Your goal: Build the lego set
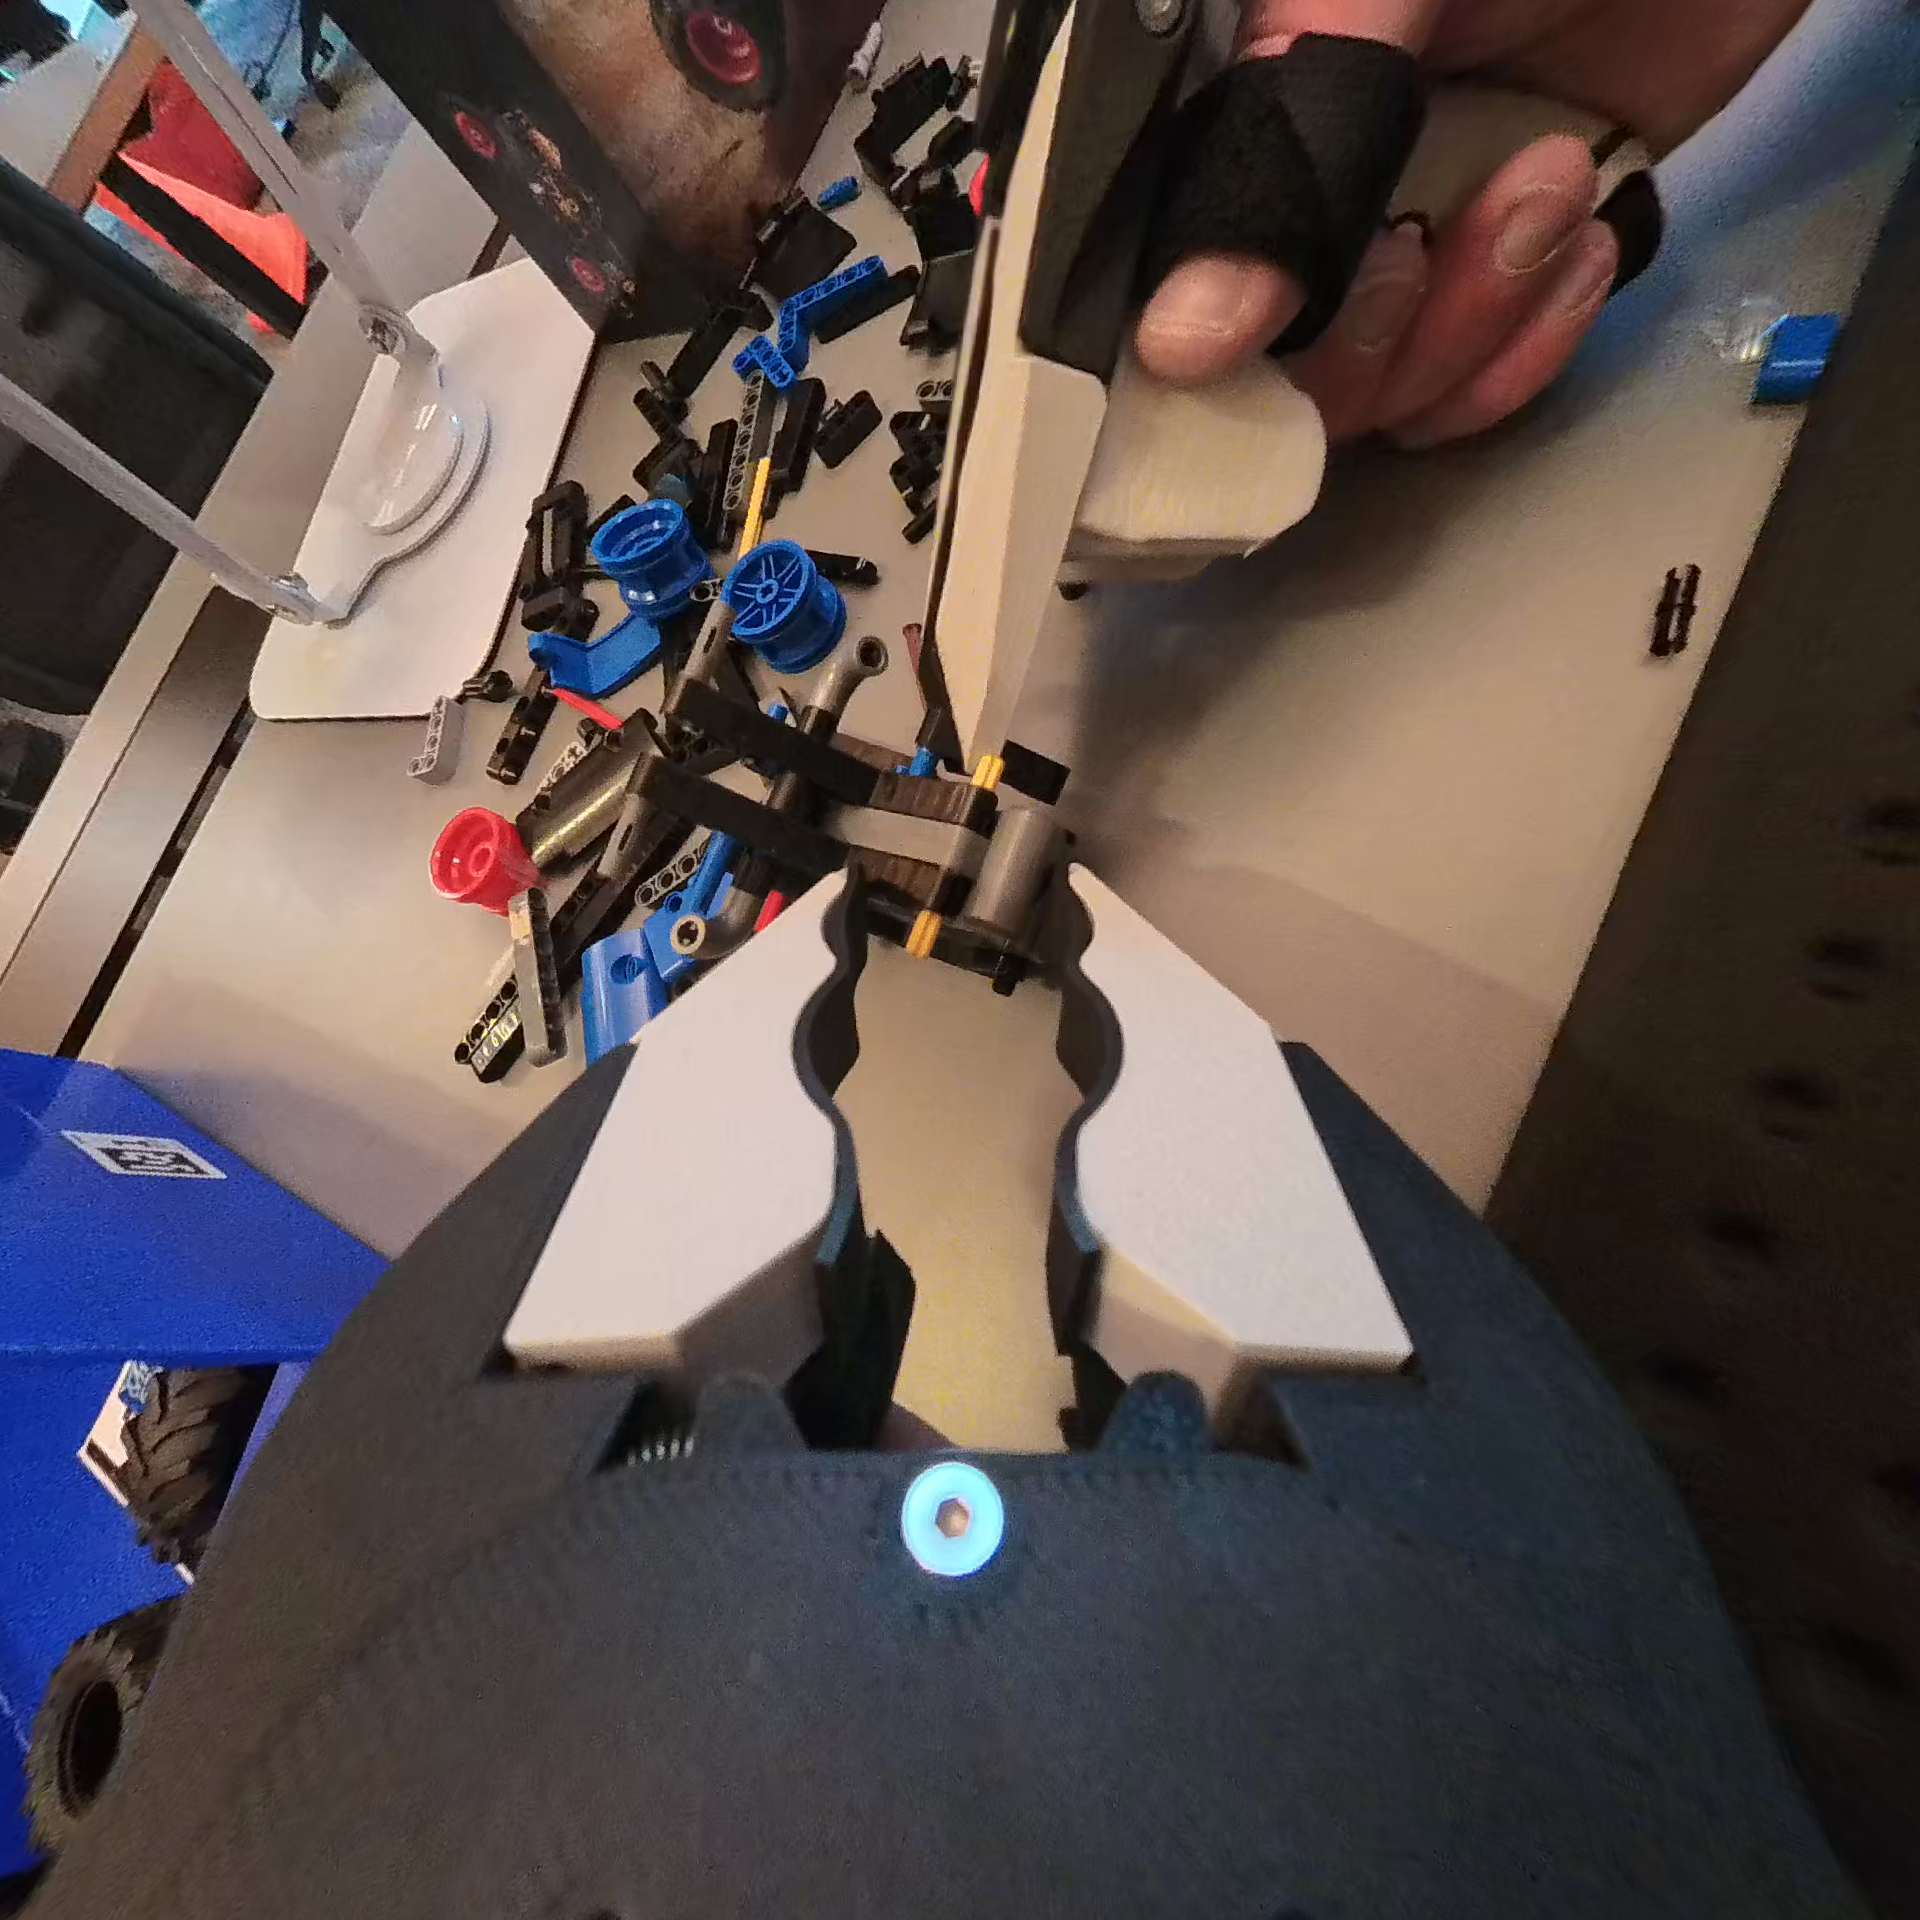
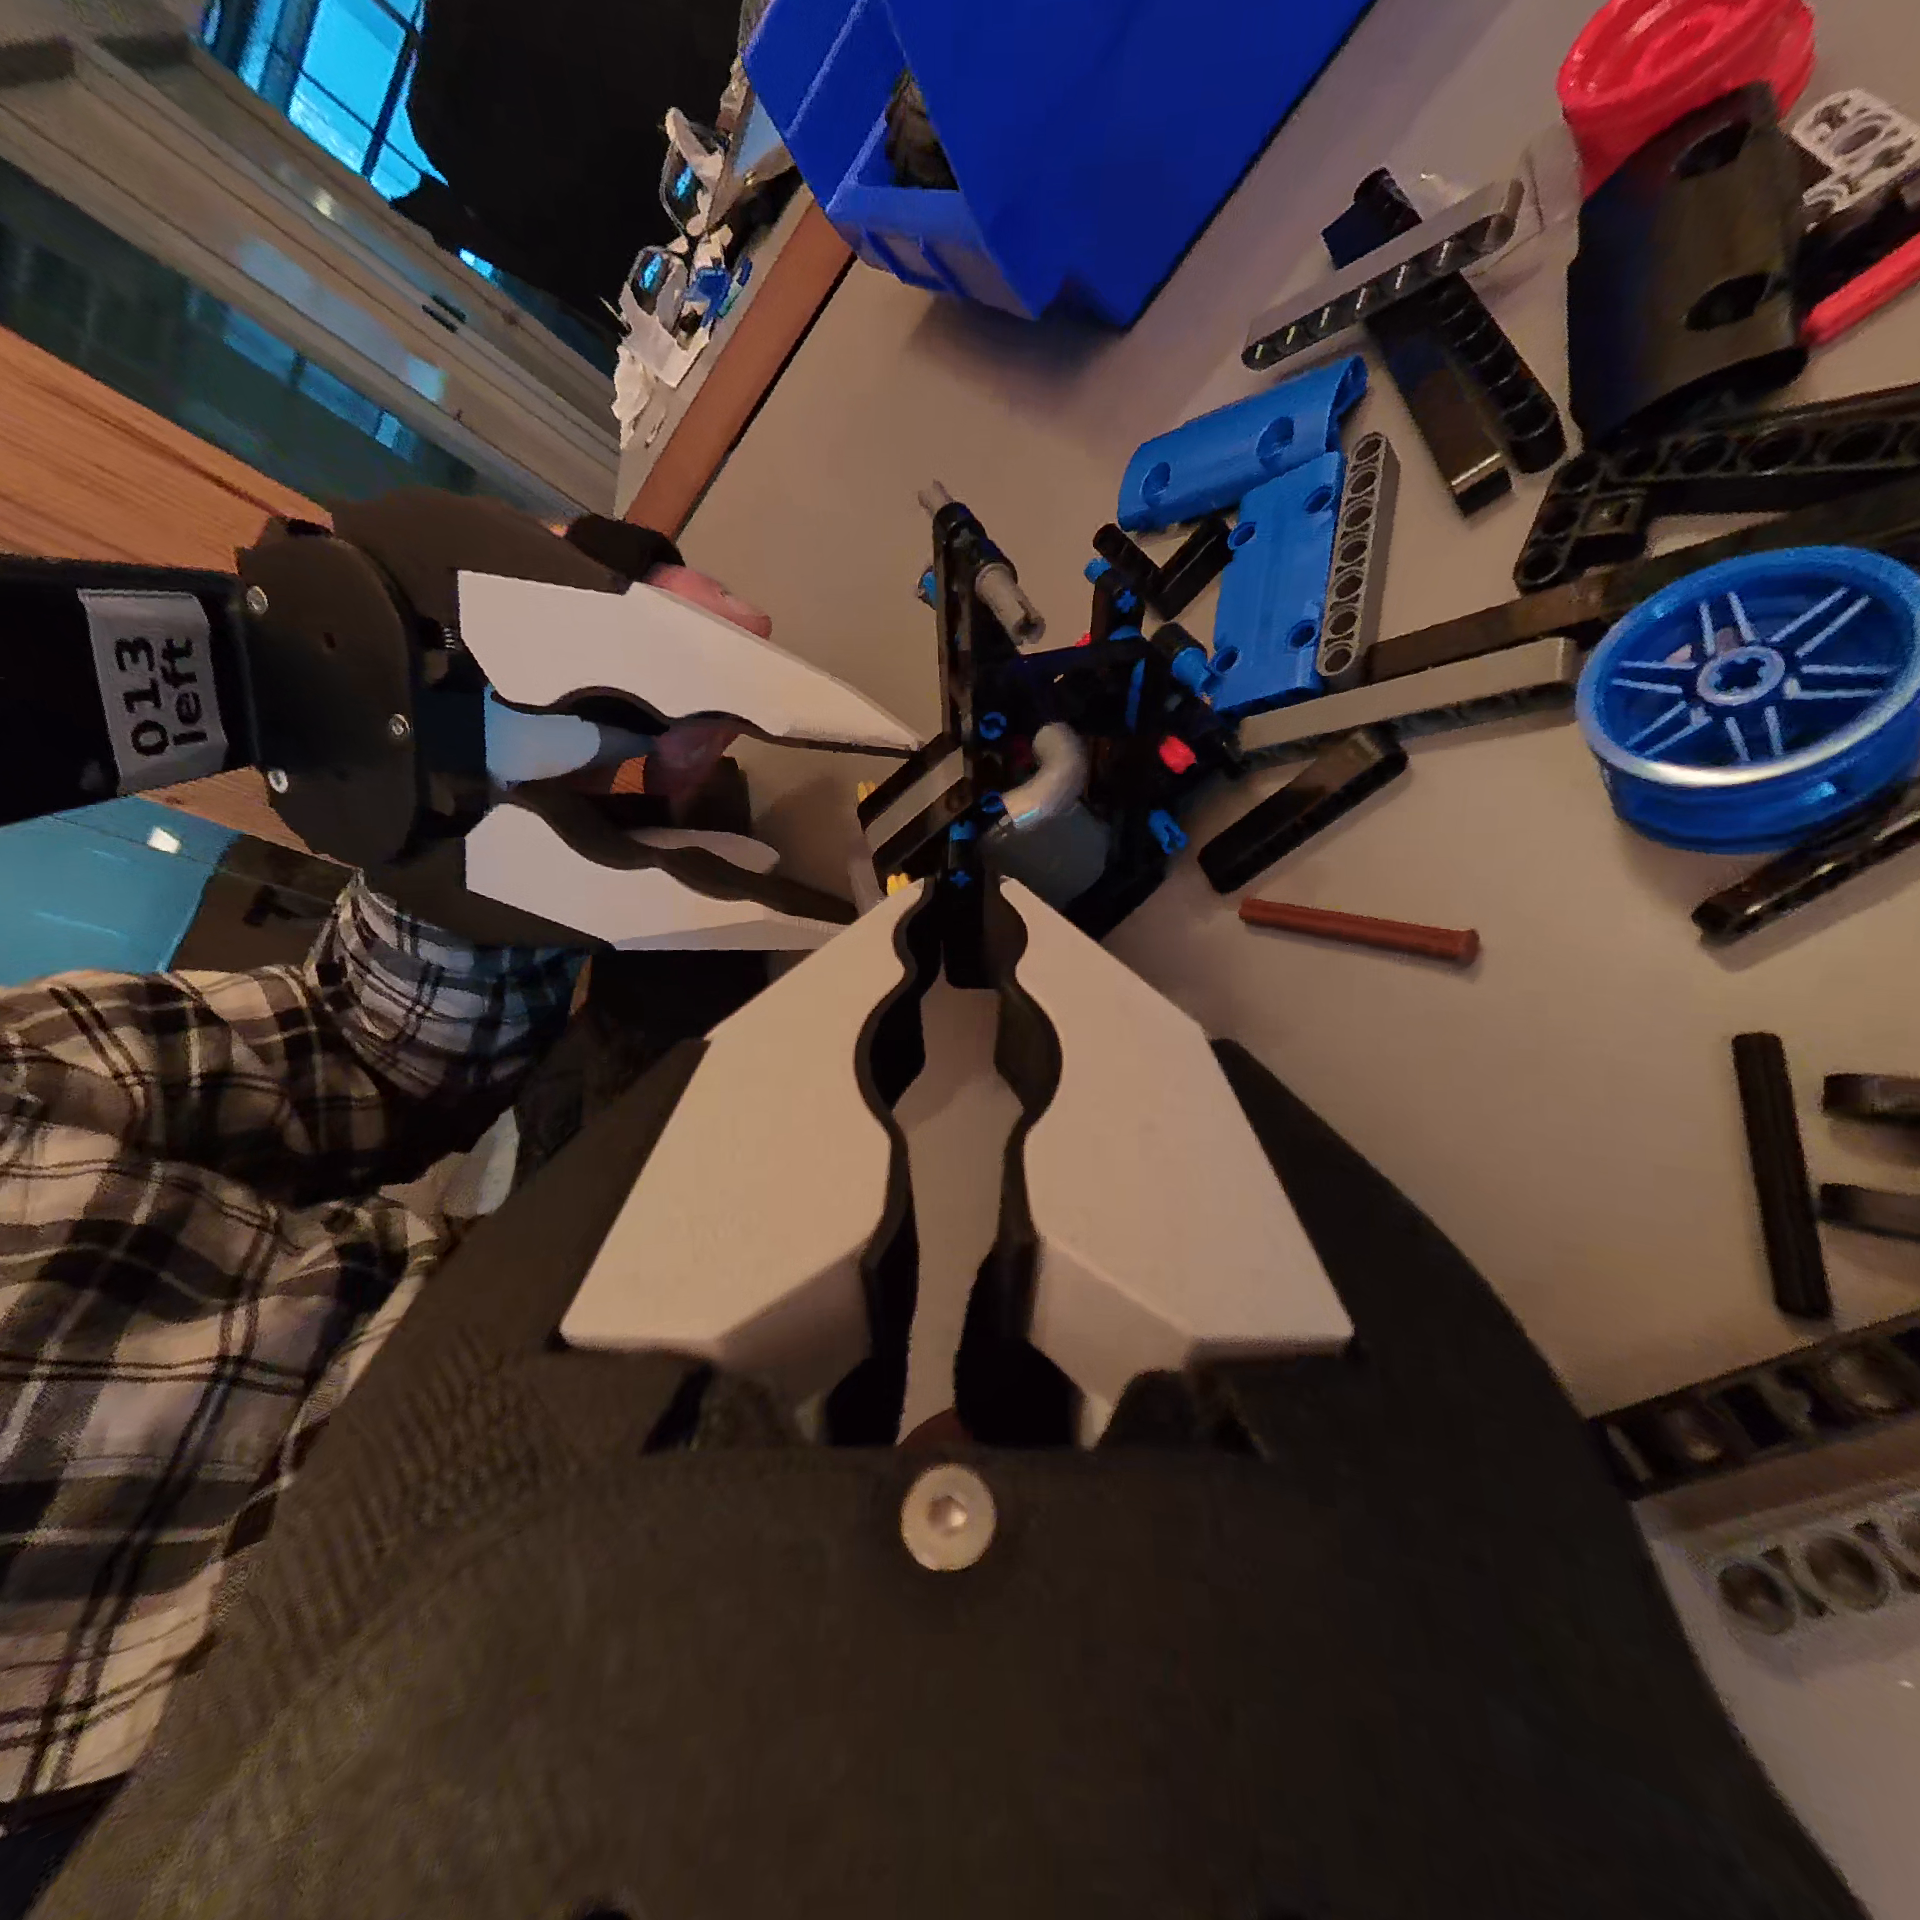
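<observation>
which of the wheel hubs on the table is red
The red wheel hub lying left of the half-built model, nearest the camera. The other two hubs are blue and sit side by side farther back among the loose pieces.

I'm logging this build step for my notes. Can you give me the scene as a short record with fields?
surface: grey table
workpiece: black and grey lego assembly, partly built
left gripper: tips on either side of the assembly's near end
right gripper: closed on a black beam of the assembly
loose parts: two blue wheel rims, red rim, black beams, brown axle
storage: blue bin at the table edge
</observation>
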Demonstrator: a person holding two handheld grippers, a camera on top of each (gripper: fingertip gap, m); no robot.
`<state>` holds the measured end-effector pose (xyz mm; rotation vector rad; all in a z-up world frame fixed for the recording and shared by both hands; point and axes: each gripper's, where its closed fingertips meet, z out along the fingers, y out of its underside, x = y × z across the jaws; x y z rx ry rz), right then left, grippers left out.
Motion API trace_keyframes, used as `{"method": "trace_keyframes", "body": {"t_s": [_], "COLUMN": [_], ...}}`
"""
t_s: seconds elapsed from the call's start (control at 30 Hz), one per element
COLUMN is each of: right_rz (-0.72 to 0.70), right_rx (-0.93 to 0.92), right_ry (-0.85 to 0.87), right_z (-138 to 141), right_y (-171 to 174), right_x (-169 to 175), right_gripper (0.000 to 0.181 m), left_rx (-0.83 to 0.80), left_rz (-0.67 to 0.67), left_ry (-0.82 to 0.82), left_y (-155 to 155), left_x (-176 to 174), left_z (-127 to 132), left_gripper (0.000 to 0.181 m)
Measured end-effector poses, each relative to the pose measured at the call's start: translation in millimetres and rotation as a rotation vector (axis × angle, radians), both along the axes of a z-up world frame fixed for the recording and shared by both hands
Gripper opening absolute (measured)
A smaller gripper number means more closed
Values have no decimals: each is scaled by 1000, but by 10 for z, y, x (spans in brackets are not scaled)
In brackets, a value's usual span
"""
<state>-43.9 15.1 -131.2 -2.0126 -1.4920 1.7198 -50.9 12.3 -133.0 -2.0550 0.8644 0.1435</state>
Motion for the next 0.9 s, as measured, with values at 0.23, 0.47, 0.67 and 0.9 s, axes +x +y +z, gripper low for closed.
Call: {"method": "trace_keyframes", "body": {"t_s": [0.23, 0.47, 0.67, 0.9], "right_rz": [79, 72, 19, -32], "right_rx": [84, -141, -208, -228], "right_ry": [4, -22, -4, 8], "right_z": [1, 62, 122, 121], "right_y": [15, 23, 8, -3], "right_x": [8, 9, -4, 2], "right_gripper": [6, 6, 6, 6], "left_rx": [6, 13, 54, 44], "left_rz": [-20, -11, 22, 78], "left_ry": [28, 78, 128, 138], "left_y": [5, 31, 87, 91], "left_x": [-4, 11, -22, -32], "left_z": [-2, -48, -27, -68], "left_gripper": [33, 50, 55, 45]}}
